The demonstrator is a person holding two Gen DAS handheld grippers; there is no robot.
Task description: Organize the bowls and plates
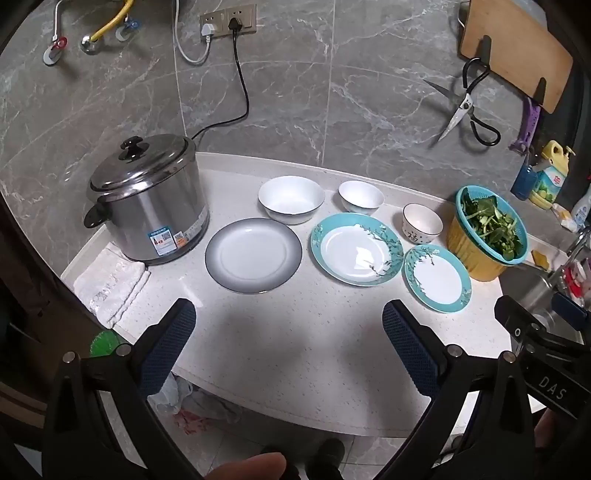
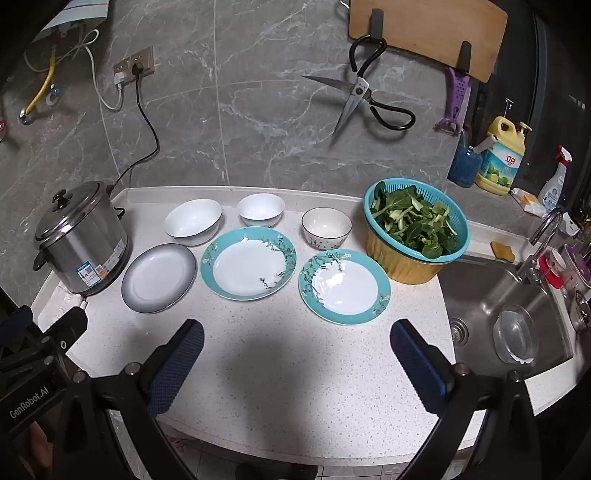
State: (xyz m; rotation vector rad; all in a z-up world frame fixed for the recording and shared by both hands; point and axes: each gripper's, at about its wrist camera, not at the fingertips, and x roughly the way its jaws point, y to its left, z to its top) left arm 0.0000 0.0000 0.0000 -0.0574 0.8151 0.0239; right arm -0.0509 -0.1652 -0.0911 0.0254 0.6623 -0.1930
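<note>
Three plates lie in a row on the white counter [image 1: 295,343]: a grey-rimmed plate [image 1: 253,255] [image 2: 159,278], a large teal floral plate [image 1: 357,249] [image 2: 248,263] and a smaller teal floral plate [image 1: 437,278] [image 2: 344,286]. Behind them stand a large white bowl [image 1: 291,199] [image 2: 193,222], a smaller white bowl [image 1: 361,197] [image 2: 260,211] and a small patterned bowl [image 1: 422,223] [image 2: 326,227]. My left gripper [image 1: 288,317] hangs open over the counter's near part, short of the plates, with nothing between its fingers. My right gripper [image 2: 297,334] is open too, just in front of the smaller teal plate.
A steel pot [image 1: 147,199] [image 2: 82,236] with its lid on stands at the left, a folded cloth [image 1: 110,284] before it. A teal colander of greens [image 1: 487,232] [image 2: 415,236] sits right of the bowls. The sink [image 2: 517,317] lies further right. Scissors [image 2: 364,99] and a cutting board [image 2: 428,33] hang on the wall.
</note>
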